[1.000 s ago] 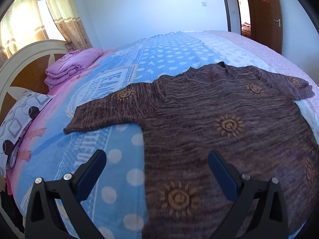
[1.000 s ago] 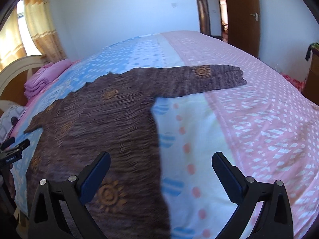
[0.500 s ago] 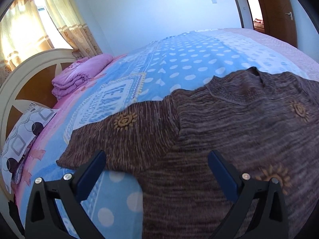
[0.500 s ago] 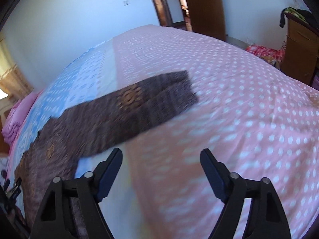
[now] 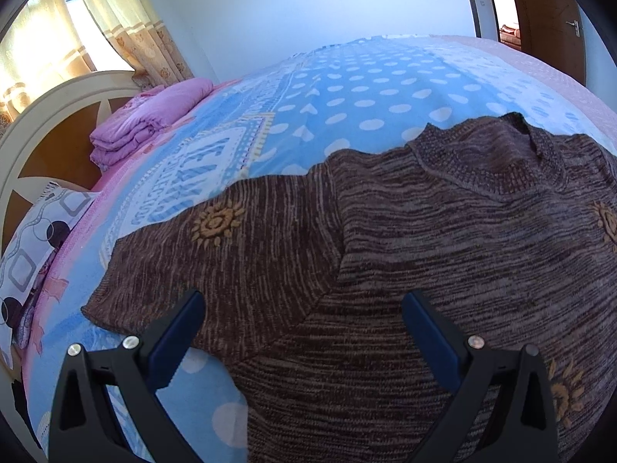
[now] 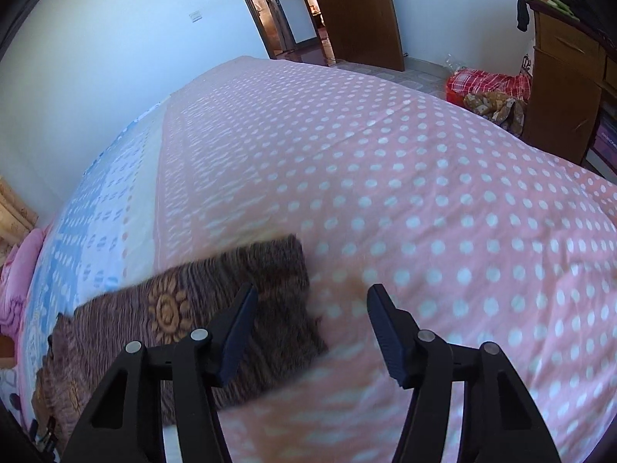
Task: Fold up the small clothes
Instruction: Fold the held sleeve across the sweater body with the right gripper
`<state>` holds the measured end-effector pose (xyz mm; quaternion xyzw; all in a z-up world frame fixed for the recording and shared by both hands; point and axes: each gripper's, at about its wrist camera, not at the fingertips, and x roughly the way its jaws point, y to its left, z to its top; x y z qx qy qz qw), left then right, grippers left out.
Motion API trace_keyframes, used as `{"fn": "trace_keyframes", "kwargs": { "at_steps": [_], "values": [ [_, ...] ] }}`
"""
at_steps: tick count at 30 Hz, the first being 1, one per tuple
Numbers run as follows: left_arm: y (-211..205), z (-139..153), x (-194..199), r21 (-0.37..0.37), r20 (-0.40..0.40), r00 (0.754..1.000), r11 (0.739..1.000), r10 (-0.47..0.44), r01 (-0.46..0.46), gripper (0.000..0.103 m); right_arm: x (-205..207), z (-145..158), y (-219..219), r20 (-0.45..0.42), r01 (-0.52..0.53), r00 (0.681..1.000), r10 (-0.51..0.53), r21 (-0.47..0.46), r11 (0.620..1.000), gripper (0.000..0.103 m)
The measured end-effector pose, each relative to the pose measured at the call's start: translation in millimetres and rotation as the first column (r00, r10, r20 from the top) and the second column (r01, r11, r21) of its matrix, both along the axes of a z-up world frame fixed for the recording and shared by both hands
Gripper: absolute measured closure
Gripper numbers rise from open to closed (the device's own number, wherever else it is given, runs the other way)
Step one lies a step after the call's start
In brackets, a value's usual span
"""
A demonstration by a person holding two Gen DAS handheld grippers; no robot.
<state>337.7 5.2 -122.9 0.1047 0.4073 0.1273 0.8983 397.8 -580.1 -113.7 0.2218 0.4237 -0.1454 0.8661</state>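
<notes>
Nearest me on the left, my left tool (image 5: 300,308) stood spread wide, its blue pads above the brown sweater (image 5: 443,239) where one sleeve (image 5: 216,247) meets the body, pinching nothing; I could not tell whether the tips touched the knit. On the right, my right tool (image 6: 310,308) had its jaws partly apart and closing, with nothing pressed between them: the left pad sat over the cuff end of the other sleeve (image 6: 216,308), the right pad over bare pink dotted bedspread (image 6: 424,177). That view was blurred, so contact was unclear. The sweater lay flat and spread on the bed, sleeves out to each side, sun motifs scattered across it. Beyond the left sleeve ran the blue dotted part of the cover (image 5: 366,88), with a patterned pillow (image 5: 34,239) and a folded purple blanket (image 5: 146,123) by the headboard (image 5: 46,131). Farther off stood curtains (image 5: 115,19), a wooden door (image 6: 358,11), and a wooden cabinet (image 6: 567,77) with clothes on top.
</notes>
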Motion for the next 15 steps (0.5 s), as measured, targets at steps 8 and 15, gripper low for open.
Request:
{"fn": "trace_keyframes", "kwargs": {
  "at_steps": [8,15],
  "values": [
    [-3.4,-3.7,1.8,0.015,-0.005,1.000,1.000,0.003,-0.003,0.000,30.7,-10.4,9.1,-0.035,-0.099,0.995,0.098,-0.033,0.995,0.074],
    [0.7,-2.6,0.4,0.003,0.011,1.000,1.000,0.019,-0.019,0.000,32.0,17.3,32.0,-0.015,-0.159,0.987,0.159,-0.099,0.982,0.096]
  ]
}}
